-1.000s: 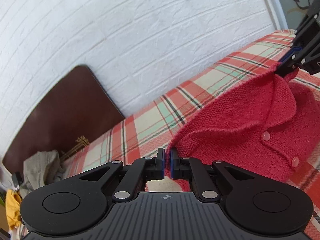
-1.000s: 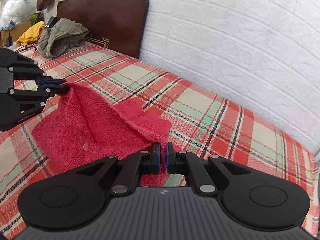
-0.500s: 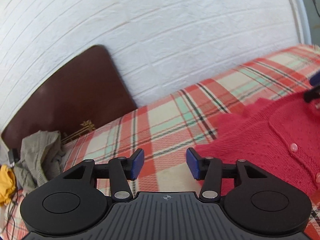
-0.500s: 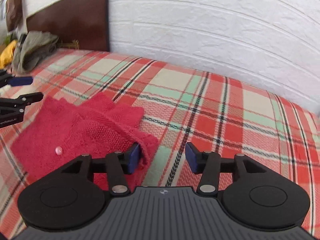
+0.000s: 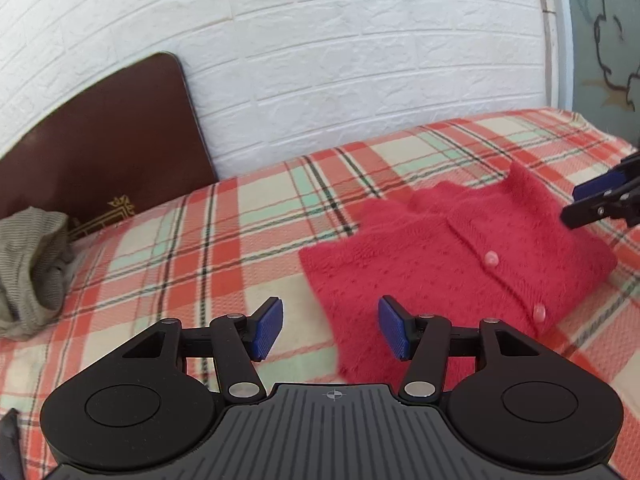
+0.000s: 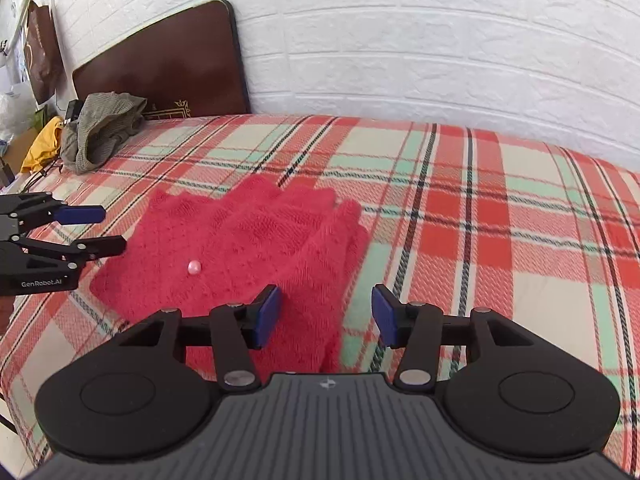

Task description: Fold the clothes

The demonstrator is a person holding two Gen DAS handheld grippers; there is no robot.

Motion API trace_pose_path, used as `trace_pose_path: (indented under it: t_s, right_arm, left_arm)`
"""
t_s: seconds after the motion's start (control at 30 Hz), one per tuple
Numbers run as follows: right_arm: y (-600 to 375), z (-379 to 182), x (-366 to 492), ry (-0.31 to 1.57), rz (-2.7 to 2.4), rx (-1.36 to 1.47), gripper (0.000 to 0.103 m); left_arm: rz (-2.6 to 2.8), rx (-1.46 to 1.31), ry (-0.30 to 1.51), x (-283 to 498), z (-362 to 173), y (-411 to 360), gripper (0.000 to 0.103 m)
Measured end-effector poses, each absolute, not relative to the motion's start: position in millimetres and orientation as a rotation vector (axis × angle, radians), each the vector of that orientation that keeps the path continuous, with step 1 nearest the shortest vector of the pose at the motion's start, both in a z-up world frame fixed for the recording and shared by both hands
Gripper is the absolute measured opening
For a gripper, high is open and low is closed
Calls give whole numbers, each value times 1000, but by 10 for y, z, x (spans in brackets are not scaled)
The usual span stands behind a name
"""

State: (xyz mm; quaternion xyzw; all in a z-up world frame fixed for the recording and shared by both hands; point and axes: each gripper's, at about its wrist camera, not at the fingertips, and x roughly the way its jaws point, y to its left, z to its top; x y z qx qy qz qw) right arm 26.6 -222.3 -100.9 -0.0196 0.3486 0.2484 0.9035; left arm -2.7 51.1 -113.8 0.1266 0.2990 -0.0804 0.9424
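A red knitted cardigan (image 5: pixel 452 256) with pink buttons lies folded flat on the plaid bed (image 5: pixel 224 240). My left gripper (image 5: pixel 330 330) is open and empty, just above the cardigan's near left edge. My right gripper (image 6: pixel 326 314) is open and empty, over the cardigan's (image 6: pixel 248 248) near right edge. In the left wrist view the right gripper's fingers (image 5: pixel 596 200) show at the far right, beside the cardigan. In the right wrist view the left gripper (image 6: pixel 96 230) shows open at the left of the cardigan.
A grey-green garment (image 6: pixel 100 132) is bunched at the head of the bed by the brown headboard (image 6: pixel 168 64). A yellow cloth (image 6: pixel 42 148) lies beyond it. A white brick wall (image 5: pixel 320 60) runs along the bed's far side.
Both grippers held the cardigan's edges up, then opened and let go. The cardigan dropped flat onto the bed and both grippers drew back from it.
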Motion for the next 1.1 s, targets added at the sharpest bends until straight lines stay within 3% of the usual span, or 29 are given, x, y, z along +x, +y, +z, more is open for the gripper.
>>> trace_pose_path:
  t_s: [0.37, 0.4, 0.43, 0.47, 0.5, 0.53, 0.6, 0.67, 0.77, 0.8, 0.87, 0.97, 1.1]
  right_arm:
    - [-2346, -1091, 530, 723, 547, 160, 59]
    - [-2343, -1131, 567, 739, 552, 171, 54]
    - [-2340, -1168, 602, 754, 556, 182, 46]
    - [-2343, -1192, 622, 765, 554, 193, 17]
    - [-2346, -1215, 642, 776, 552, 204, 8]
    - [-2353, -1232, 658, 782, 550, 217, 8]
    - [-2418, -1164, 608, 724, 564, 269, 7]
    - [-2477, -1107, 570, 673, 574, 316, 7]
    - [-2426, -1260, 759, 784, 543, 293, 14]
    - [-2424, -1310, 777, 793, 533, 302, 26]
    - [-2424, -1401, 807, 808, 513, 318, 28]
    - [-2501, -1348, 725, 786, 480, 327, 44]
    - [-2595, -1203, 548, 728, 466, 328, 44]
  left_arm:
    - [-220, 175, 644, 276, -1182, 512, 75]
    - [-222, 172, 653, 310, -1203, 505, 75]
    - [-224, 169, 662, 344, -1225, 499, 70]
    - [-223, 160, 676, 379, -1248, 496, 43]
    - [-218, 152, 692, 412, -1267, 498, 28]
    - [-199, 141, 685, 420, -1257, 516, 16]
    - [-168, 98, 651, 410, -1199, 588, 10]
    - [-145, 57, 622, 429, -1143, 673, 10]
    - [-118, 43, 644, 549, -1187, 737, 11]
    - [-113, 46, 669, 592, -1246, 739, 12]
    - [-96, 63, 692, 624, -1328, 745, 25]
    - [-80, 70, 678, 535, -1299, 809, 36]
    - [-120, 75, 643, 314, -1119, 858, 49]
